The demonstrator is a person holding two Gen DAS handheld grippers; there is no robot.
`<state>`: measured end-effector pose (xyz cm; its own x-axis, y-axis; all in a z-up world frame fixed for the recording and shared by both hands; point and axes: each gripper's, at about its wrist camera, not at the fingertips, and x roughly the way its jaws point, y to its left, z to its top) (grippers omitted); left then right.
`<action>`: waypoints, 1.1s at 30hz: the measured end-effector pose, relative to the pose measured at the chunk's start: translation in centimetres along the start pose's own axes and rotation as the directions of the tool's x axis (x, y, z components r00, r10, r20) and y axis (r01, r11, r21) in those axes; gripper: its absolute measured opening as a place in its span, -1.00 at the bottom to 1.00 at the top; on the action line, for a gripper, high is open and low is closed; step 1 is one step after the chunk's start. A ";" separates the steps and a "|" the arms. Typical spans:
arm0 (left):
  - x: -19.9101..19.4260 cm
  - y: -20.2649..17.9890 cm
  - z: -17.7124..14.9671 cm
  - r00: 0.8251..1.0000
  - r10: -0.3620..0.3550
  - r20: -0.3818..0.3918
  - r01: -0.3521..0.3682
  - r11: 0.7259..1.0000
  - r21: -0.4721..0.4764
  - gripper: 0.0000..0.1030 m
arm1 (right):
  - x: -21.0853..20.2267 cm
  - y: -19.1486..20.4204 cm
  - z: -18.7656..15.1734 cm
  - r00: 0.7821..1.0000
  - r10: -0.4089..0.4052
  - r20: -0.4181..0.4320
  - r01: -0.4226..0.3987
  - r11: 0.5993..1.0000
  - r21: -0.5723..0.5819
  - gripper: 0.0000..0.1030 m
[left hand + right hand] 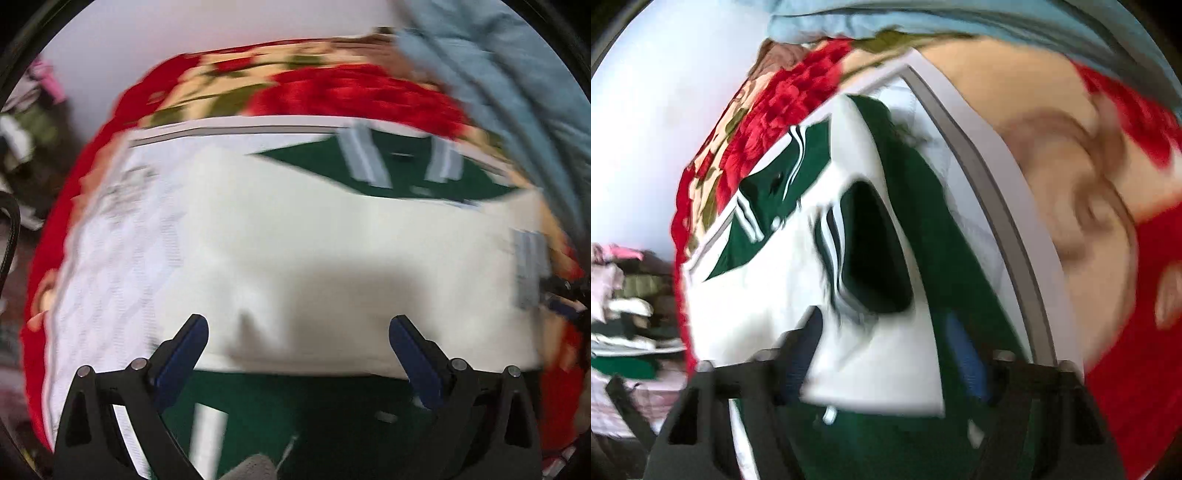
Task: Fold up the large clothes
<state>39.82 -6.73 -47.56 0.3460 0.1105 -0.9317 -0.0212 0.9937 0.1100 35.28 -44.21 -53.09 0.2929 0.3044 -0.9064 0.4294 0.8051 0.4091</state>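
A: Left view first. Where does the garment (332, 258) lie?

B: On a white quilted mat (110, 266) over a red floral blanket (351, 88), white panel up, green showing at both ends. The left tongs (298, 345) hang spread wide over its near hem, pinching nothing.

A: And its long axis?

B: It appears to run crosswise to those tongs, so the hem lies just ahead of both fingers.

A: Right view?

B: The right tongs (886, 350) stand partly closed with a white-and-green fold between them; blur hides whether the pads press. That hand looks nearer for the coming fold.
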 end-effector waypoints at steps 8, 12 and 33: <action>2.0 4.7 -1.0 0.992 0.123 -0.024 -0.125 0.990 -0.063 0.94 | -1.2 -3.0 1.1 0.986 -0.147 -0.075 0.143 0.988 -0.055 -0.30; 2.4 4.9 -3.8 0.987 0.144 -0.072 -0.148 0.988 -0.046 0.94 | -2.9 -2.2 -4.0 0.961 -0.239 -0.140 0.198 0.946 -0.256 0.16; 10.1 8.9 -5.1 0.912 0.371 -0.173 -0.389 0.917 -0.088 1.00 | -0.3 -8.4 -5.3 0.961 -0.275 -0.031 0.276 0.961 0.024 -0.28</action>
<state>38.37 3.36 -57.70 0.1453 0.4724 -0.8693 -0.2364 0.8698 0.4332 27.06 -48.40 -56.79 0.1369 0.0871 -0.9867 0.5136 0.8455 0.1459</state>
